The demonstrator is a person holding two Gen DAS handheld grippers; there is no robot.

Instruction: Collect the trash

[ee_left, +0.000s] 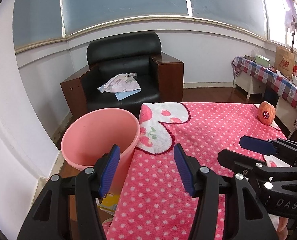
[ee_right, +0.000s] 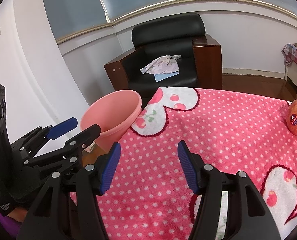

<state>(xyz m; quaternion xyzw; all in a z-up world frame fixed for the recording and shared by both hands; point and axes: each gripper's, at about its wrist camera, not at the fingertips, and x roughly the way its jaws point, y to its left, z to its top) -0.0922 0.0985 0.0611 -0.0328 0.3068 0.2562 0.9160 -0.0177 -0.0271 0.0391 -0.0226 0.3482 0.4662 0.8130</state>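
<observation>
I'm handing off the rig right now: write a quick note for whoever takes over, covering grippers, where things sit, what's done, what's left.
Left gripper: open, holding nothing, over the table edge by the bin.
Right gripper: open, holding nothing, over the blanket.
Bin: pink, on the floor against the table's left side; what shows of its inside looks bare.
Apple: far right corner of the table, stickered, untouched.
Done: nothing visibly binned.
Left: no loose trash in view on the blanket; check whether the apple is the target.
</observation>
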